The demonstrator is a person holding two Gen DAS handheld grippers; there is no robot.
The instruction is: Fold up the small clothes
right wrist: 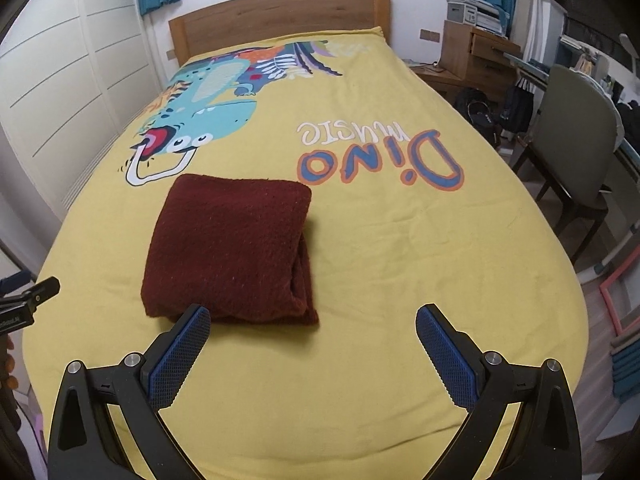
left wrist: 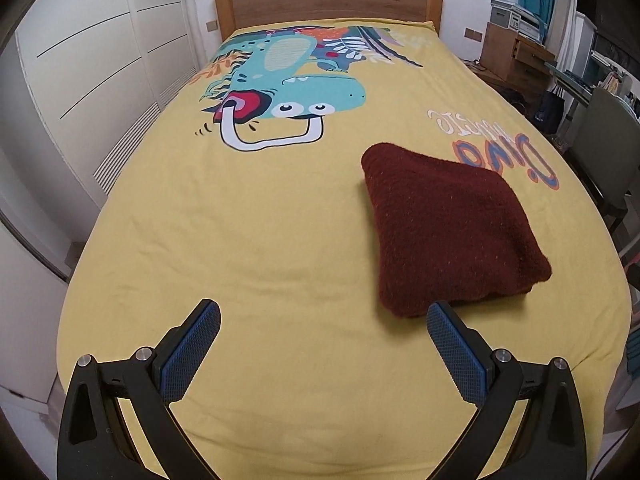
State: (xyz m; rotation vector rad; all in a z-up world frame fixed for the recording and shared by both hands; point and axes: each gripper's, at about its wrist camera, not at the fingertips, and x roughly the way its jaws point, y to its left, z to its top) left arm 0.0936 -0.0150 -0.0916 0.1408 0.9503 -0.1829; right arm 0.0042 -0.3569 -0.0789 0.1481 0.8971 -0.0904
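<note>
Maroon garment point(right wrist: 232, 248) lies folded on bed point(right wrist: 400, 280). Right gripper point(right wrist: 313, 354): fingers wide, empty, garment at 11 o'clock, nearer. Left gripper point(left wrist: 323, 350): wide, empty; garment point(left wrist: 448, 232) at 1 o'clock.

Right gripper point(right wrist: 313, 330) jaws spread wide, nothing btwn pads, hovering over yellow bedspread point(right wrist: 400, 260). Folded dark-red knit garment point(right wrist: 228, 248) lying flat ahead-left, near edge just behind left fingertip point(right wrist: 192, 328). Left gripper point(right wrist: 30, 296) tip visible at far left edge, state unclear.
</note>
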